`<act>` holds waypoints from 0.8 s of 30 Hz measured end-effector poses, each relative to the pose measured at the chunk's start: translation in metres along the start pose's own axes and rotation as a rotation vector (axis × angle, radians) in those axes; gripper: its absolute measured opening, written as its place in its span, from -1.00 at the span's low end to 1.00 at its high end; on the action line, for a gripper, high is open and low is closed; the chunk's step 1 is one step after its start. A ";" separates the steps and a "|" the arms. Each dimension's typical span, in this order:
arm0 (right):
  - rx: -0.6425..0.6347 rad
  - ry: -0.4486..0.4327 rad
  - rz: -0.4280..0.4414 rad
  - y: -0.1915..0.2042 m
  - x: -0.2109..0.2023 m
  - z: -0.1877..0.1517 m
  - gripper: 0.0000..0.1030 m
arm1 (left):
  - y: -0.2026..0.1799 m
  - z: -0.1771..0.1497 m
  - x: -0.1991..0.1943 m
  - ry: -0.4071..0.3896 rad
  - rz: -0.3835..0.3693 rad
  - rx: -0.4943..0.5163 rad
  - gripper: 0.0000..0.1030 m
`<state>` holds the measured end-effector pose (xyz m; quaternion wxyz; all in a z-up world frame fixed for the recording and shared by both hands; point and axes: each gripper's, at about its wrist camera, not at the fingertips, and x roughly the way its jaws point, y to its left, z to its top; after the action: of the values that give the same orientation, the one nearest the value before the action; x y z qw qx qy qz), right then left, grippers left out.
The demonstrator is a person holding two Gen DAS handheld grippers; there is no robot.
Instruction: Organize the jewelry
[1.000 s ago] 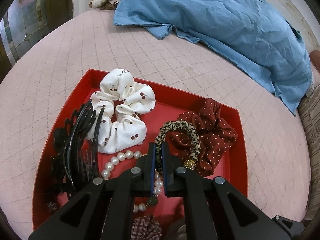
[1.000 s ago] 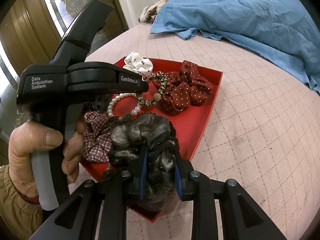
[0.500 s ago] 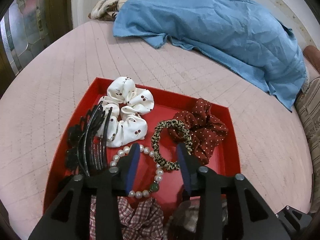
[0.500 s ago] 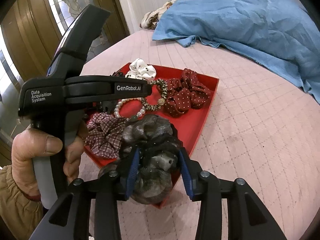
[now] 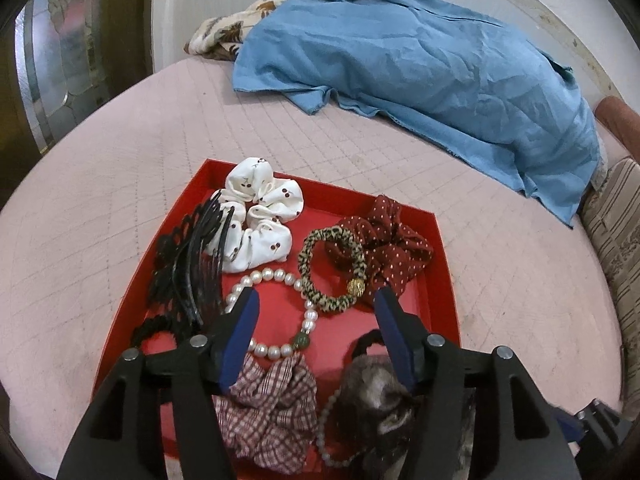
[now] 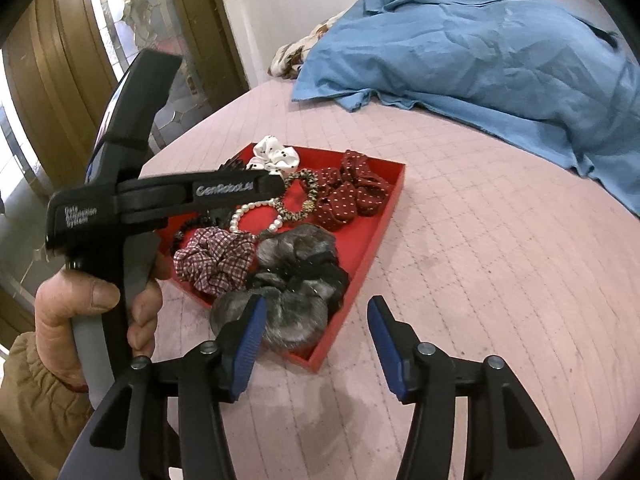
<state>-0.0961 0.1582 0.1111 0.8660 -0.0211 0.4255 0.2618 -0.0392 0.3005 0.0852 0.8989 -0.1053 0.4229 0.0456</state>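
Note:
A red tray (image 5: 442,264) on the pink quilted cover holds a white cherry scrunchie (image 5: 260,220), a black hair clip (image 5: 188,264), a pearl bracelet (image 5: 276,350), a leopard hair tie (image 5: 332,268), a dark red dotted scrunchie (image 5: 388,248), a plaid scrunchie (image 5: 272,404) and a grey furry scrunchie (image 5: 380,392). My left gripper (image 5: 317,300) hovers over the tray's near half, its jaws opening, gripping nothing. My right gripper (image 6: 316,305) hangs beside the tray's near corner (image 6: 316,360), jaws opening and empty, its left finger in front of the grey furry scrunchie (image 6: 296,280).
A crumpled blue cloth (image 5: 420,60) and a patterned cloth (image 5: 224,36) lie at the far side of the pink cover (image 5: 120,140). A striped cushion (image 5: 612,232) lies at the right edge. A person's hand (image 6: 80,312) holds the left gripper's handle. A glazed door (image 6: 80,80) stands at the left.
Both grippers opened and drew back and up. The left let go of the leopard hair tie; the right let go of the grey furry scrunchie, which now lies in the tray's near corner.

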 end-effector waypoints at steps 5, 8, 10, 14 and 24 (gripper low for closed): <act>0.031 -0.017 -0.014 -0.011 -0.014 -0.012 0.15 | -0.009 -0.012 -0.016 -0.054 0.040 0.036 0.16; 0.055 -0.027 -0.024 -0.020 -0.023 -0.020 0.20 | -0.016 -0.018 -0.031 -0.115 0.074 0.060 0.24; 0.075 -0.034 -0.032 -0.027 -0.028 -0.026 0.21 | -0.021 -0.024 -0.042 -0.167 0.115 0.070 0.39; 0.127 -0.047 -0.052 -0.046 -0.039 -0.037 0.22 | -0.027 -0.037 -0.062 -0.241 0.181 0.085 0.52; 0.166 -0.088 -0.078 -0.061 -0.057 -0.054 0.28 | -0.039 -0.075 -0.136 -0.412 0.289 0.051 0.92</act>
<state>-0.1356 0.0666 0.1081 0.8922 0.0460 0.4060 0.1925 -0.1763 0.2467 0.1493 0.9527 -0.0096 0.2422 0.1833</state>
